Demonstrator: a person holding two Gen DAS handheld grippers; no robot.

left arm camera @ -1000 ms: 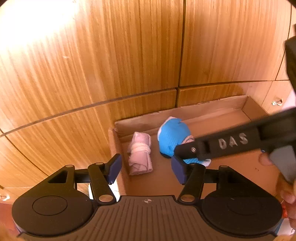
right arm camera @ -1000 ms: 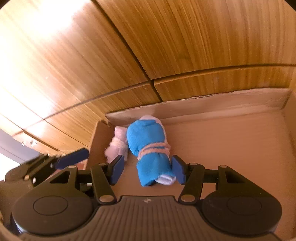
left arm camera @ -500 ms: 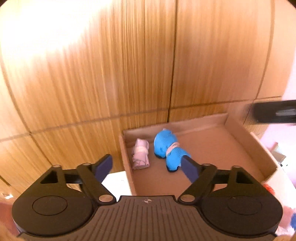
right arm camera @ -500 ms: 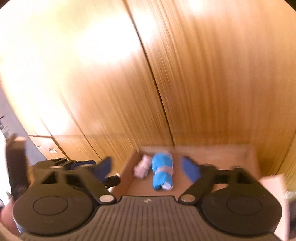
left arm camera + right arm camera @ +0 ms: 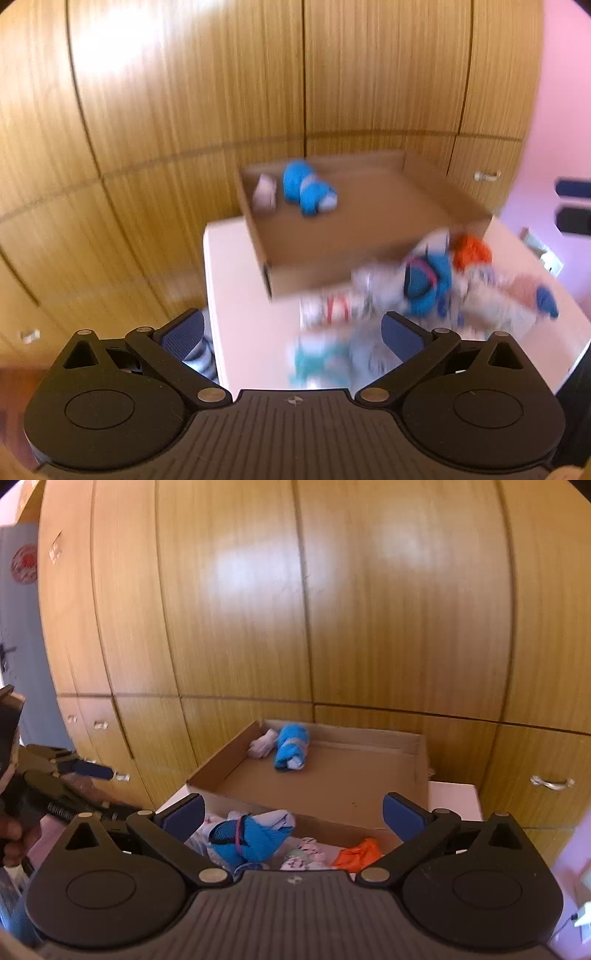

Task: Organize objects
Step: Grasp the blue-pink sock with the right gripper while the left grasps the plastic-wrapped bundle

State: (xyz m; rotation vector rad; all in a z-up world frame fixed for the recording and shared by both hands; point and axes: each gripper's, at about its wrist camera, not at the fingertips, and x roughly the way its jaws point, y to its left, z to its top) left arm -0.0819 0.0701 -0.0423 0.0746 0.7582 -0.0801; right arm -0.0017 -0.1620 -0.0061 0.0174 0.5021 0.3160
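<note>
A shallow cardboard box (image 5: 369,236) (image 5: 332,775) stands on a white table. In its far left corner lie a rolled blue sock bundle (image 5: 308,190) (image 5: 291,747) and a small pink roll (image 5: 265,191) (image 5: 261,744). A pile of loose socks (image 5: 424,291) (image 5: 258,840) lies on the table in front of the box, with a blue piece and an orange one (image 5: 356,853). My left gripper (image 5: 293,334) is open and empty above the table's front. My right gripper (image 5: 293,812) is open and empty above the pile.
Wooden cabinet doors (image 5: 332,609) stand right behind the box. The white table (image 5: 240,295) ends at its left edge near my left fingers. The left gripper (image 5: 74,771) shows at the left edge of the right wrist view.
Both grippers pulled back and up from the box and opened wider. The blue bundle stays in the box beside the pink roll. The sock pile has come into view.
</note>
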